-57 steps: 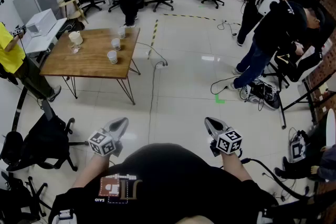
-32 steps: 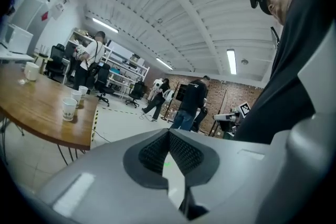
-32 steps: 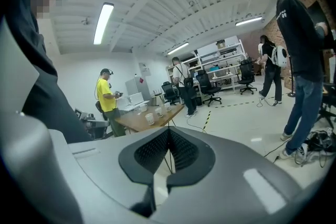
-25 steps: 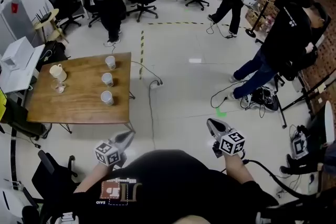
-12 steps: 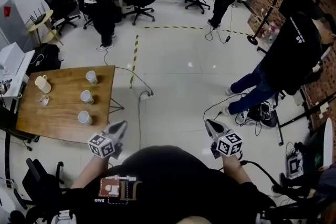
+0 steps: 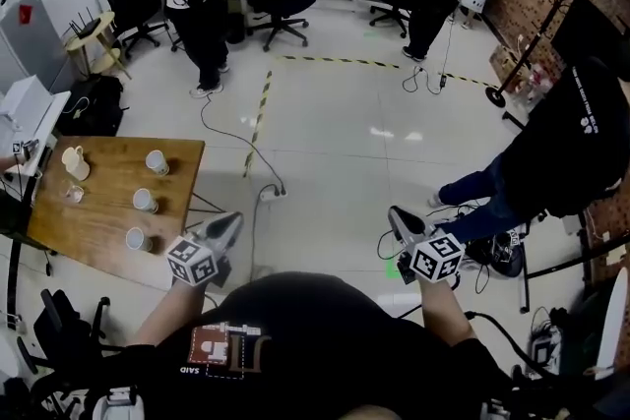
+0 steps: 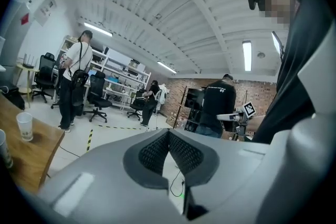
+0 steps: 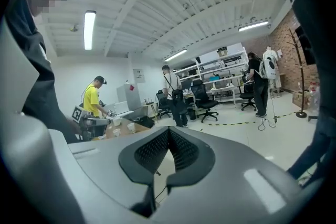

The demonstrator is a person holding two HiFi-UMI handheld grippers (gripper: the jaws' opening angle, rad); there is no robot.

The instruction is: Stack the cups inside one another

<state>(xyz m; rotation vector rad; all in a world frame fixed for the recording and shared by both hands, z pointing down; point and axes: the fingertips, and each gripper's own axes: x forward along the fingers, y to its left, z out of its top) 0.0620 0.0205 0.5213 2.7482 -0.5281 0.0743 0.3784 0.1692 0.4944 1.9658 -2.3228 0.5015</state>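
Three separate cups (image 6: 145, 201) on wooden table (image 6: 94, 211)

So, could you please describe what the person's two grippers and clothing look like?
Both the left gripper and the right gripper are light grey and taper to a point, with black, finely ridged pads on the fingers. Each carries a white cube printed with black square markers. The person wears a black top with a small rust-coloured patch.

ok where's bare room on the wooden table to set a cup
Bare wood runs down the middle of the table, between the three cups along its right edge and the mug and small glass at the left. The near left corner is free. The right edge is crowded.
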